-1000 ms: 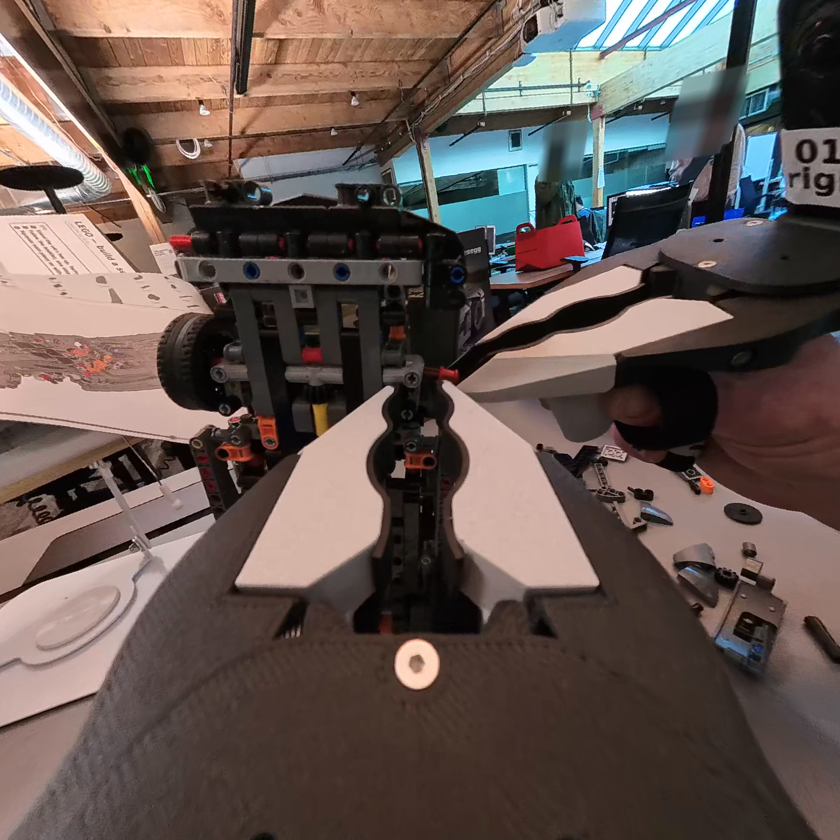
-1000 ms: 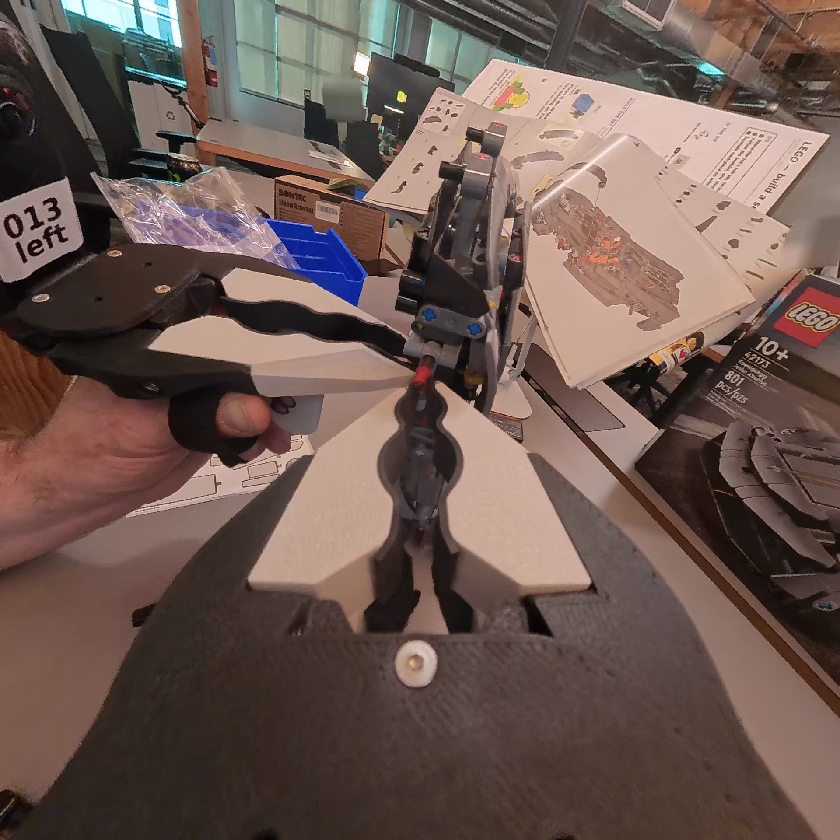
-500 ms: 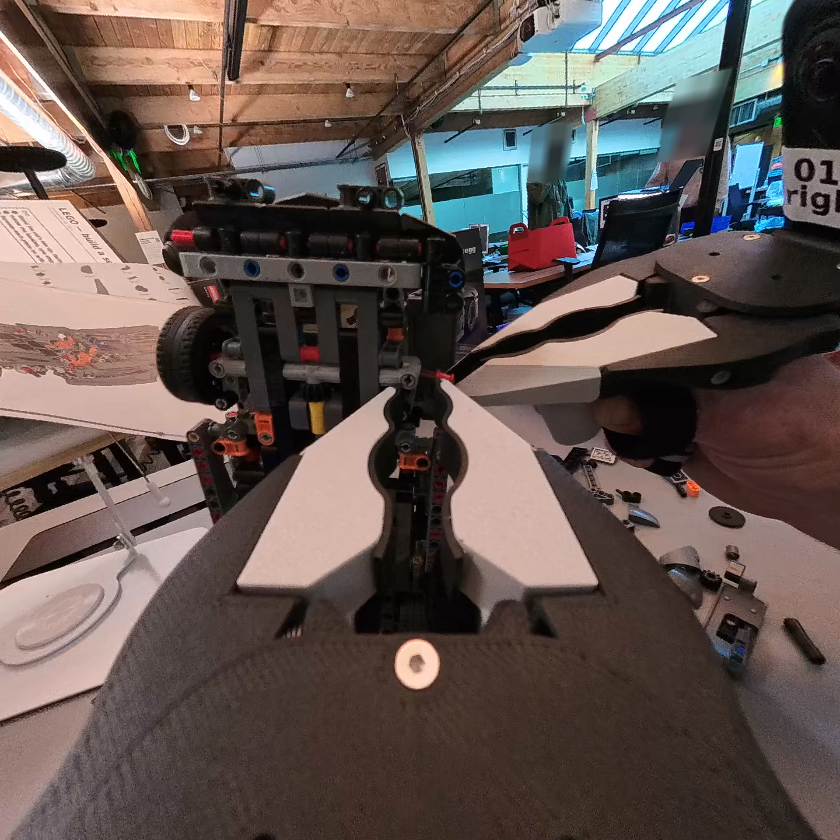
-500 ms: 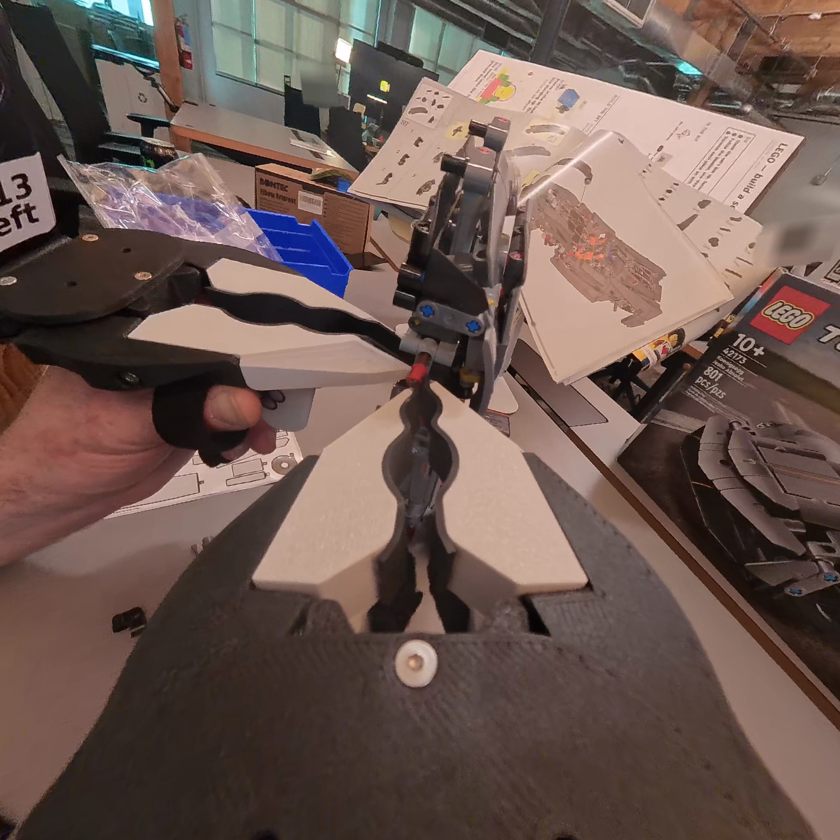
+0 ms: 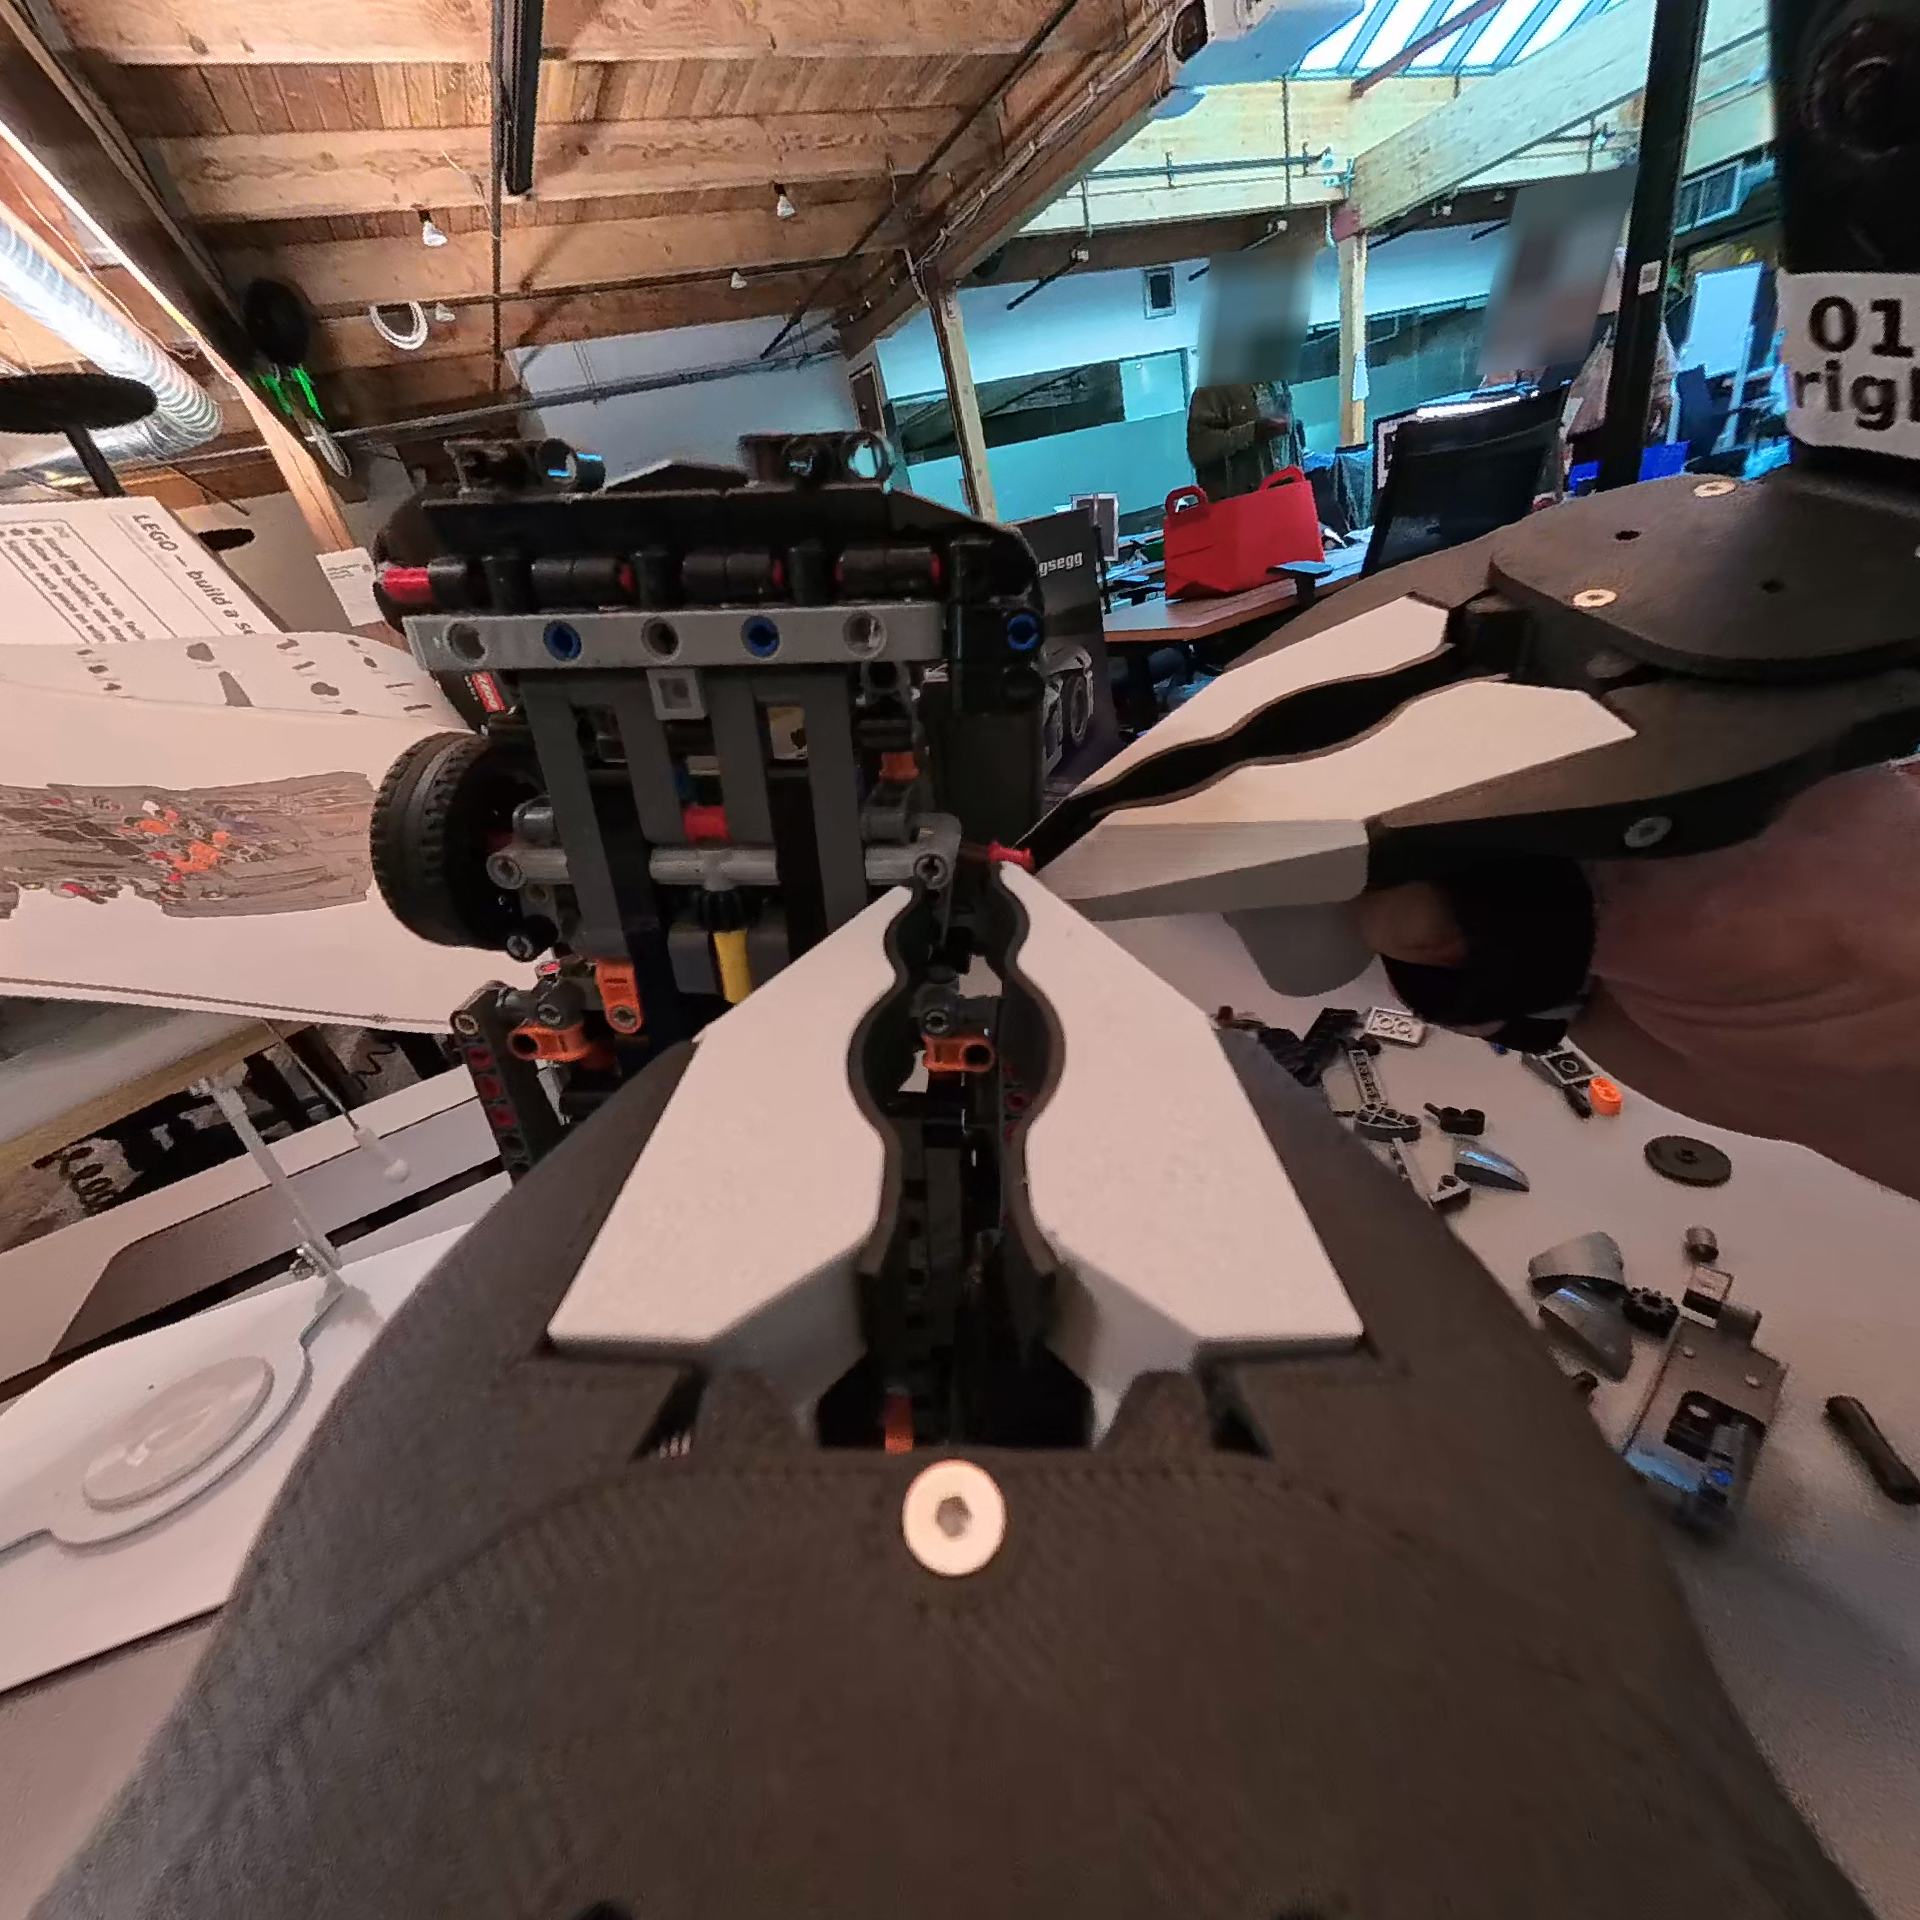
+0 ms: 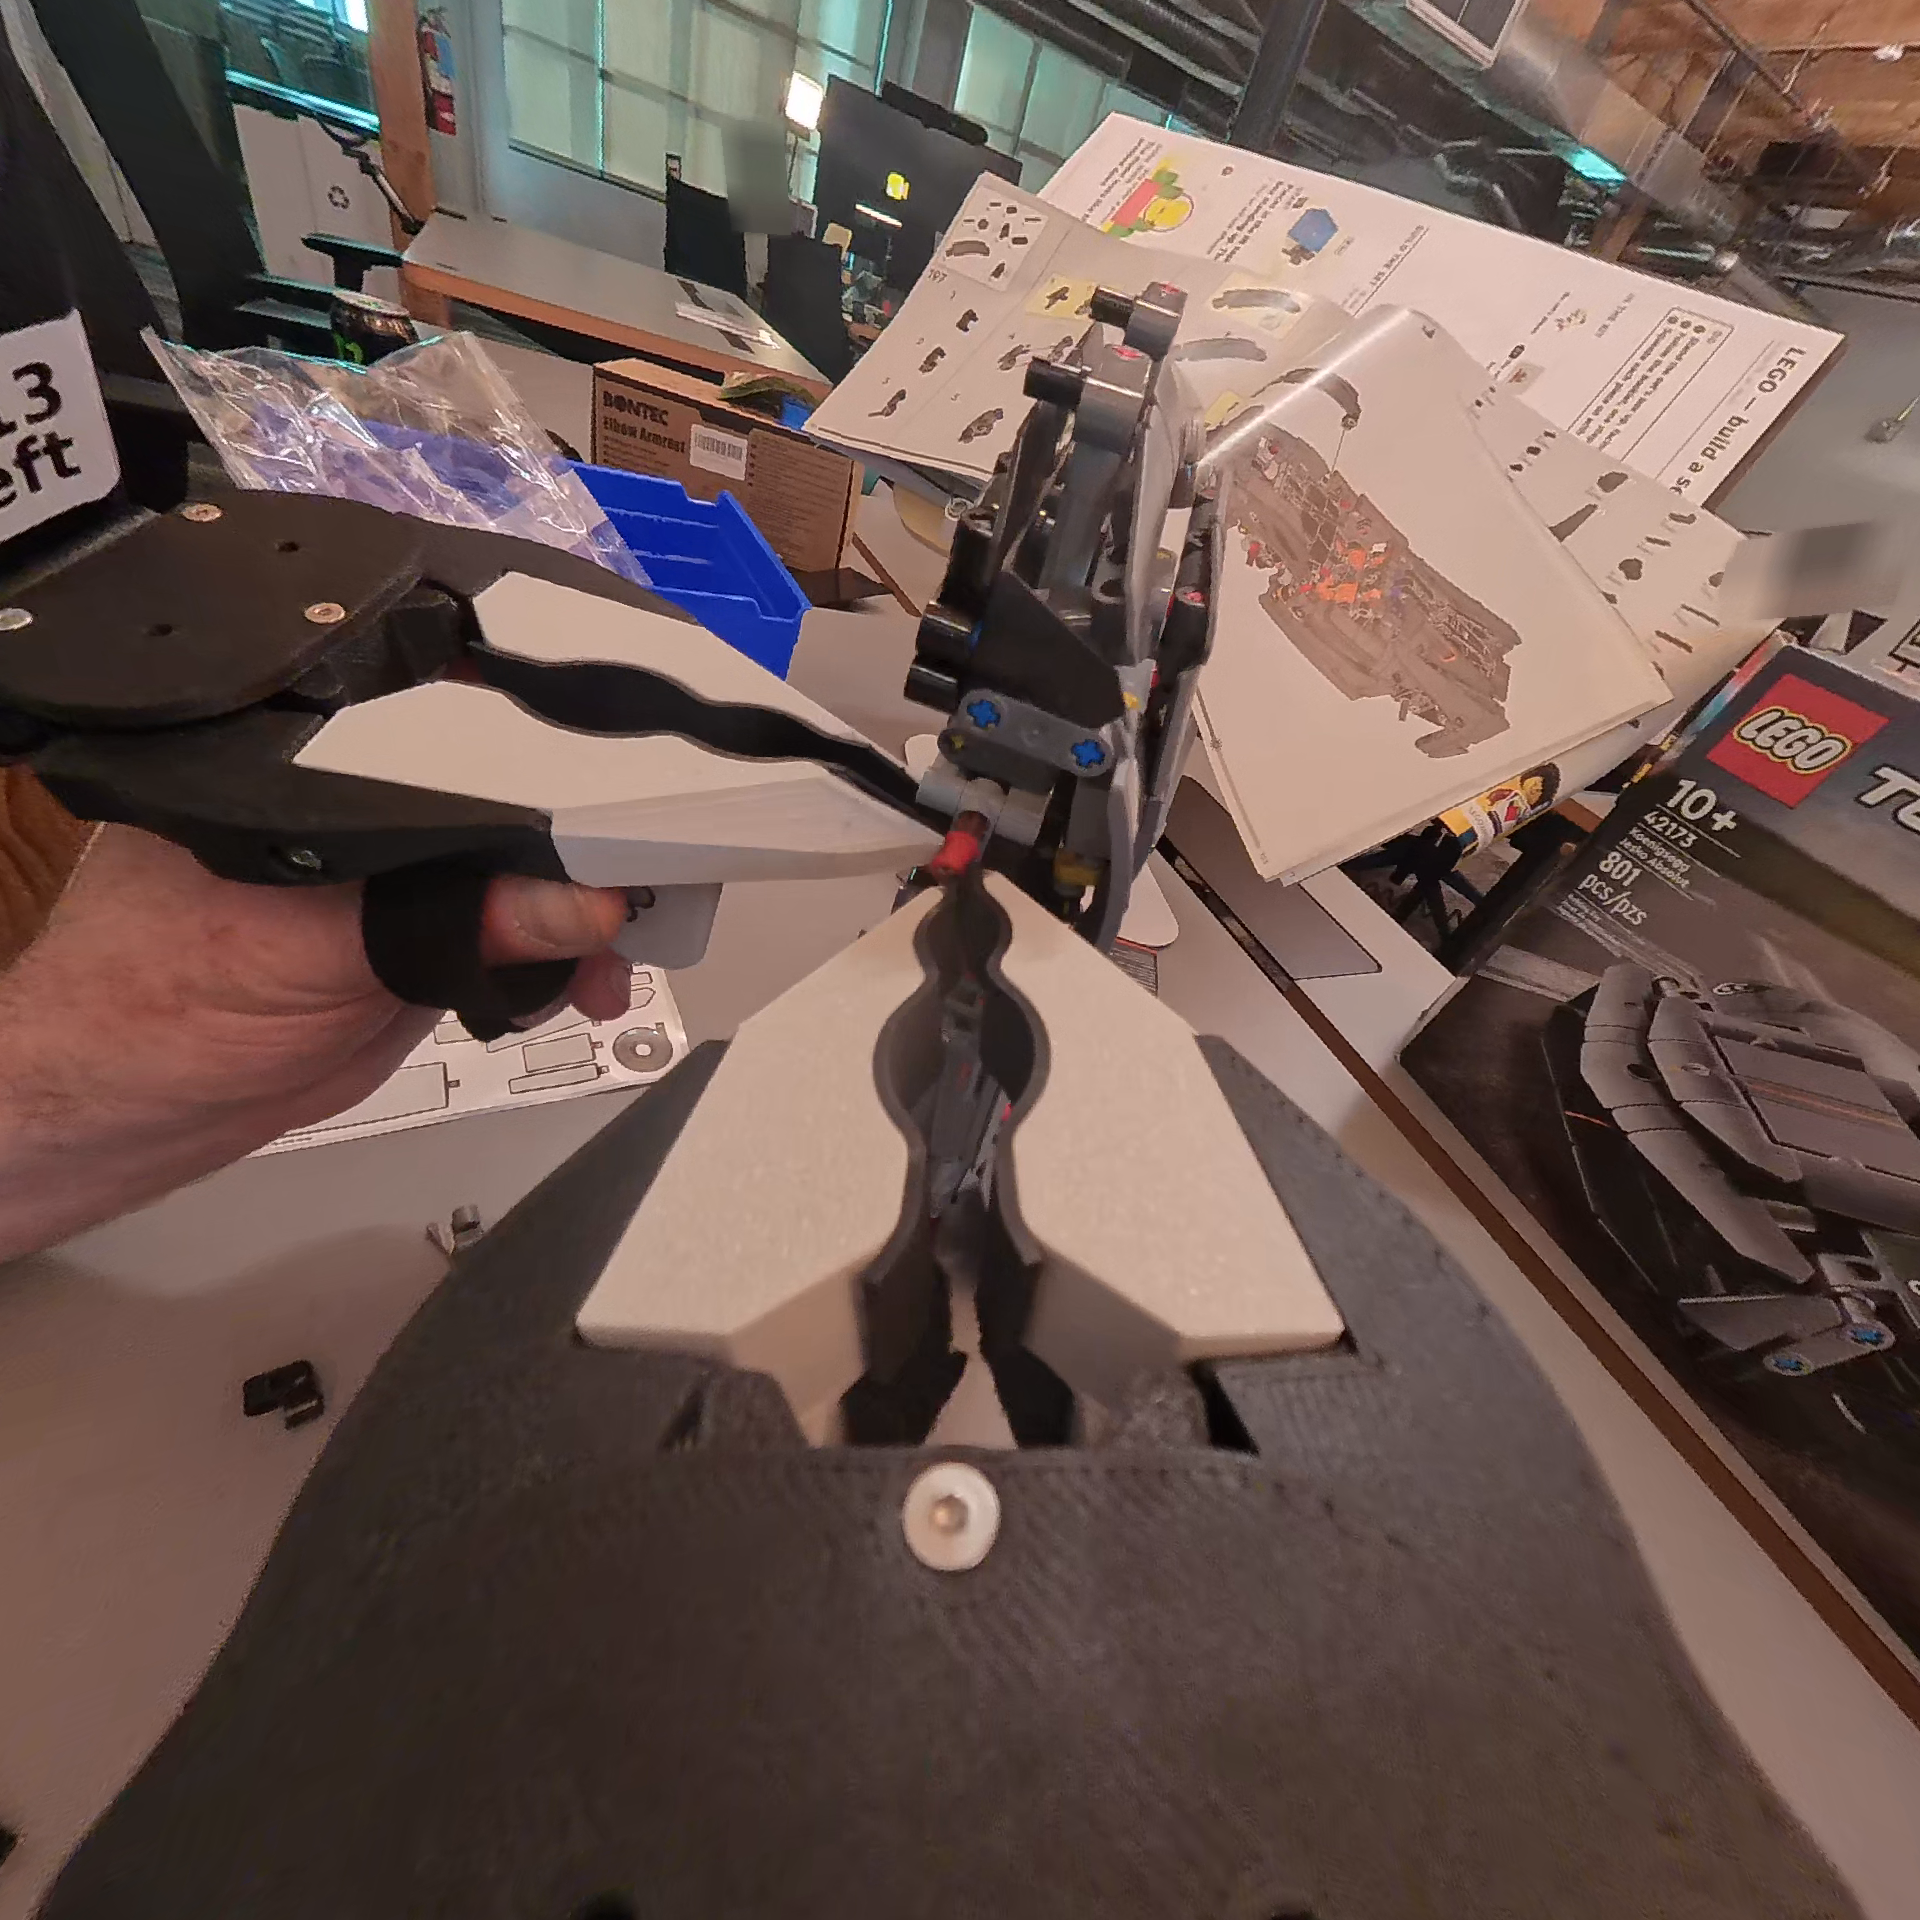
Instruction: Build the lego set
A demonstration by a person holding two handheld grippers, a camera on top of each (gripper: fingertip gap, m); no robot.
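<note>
A part-built black and grey Lego car chassis with one black wheel is held upright above the table. My left gripper is shut on its lower frame, which runs down between the fingers. The chassis also shows edge-on in the right wrist view. My right gripper is shut on a small red pin. The pin's end is at the grey beam on the chassis side. In the left wrist view the right gripper comes in from the right with the red pin at its tip. The left gripper comes in from the left in the right wrist view.
An open instruction booklet stands on a holder behind the chassis. The Lego box lies at the right. A blue bin and a plastic bag sit at the back left. Several loose parts lie on the grey table. Only a small space, under 4 cm, lies between the two pairs of fingers.
Both grippers and the chassis have shifted a little together. The red pin stays at the chassis side. Both grips are unchanged.
</note>
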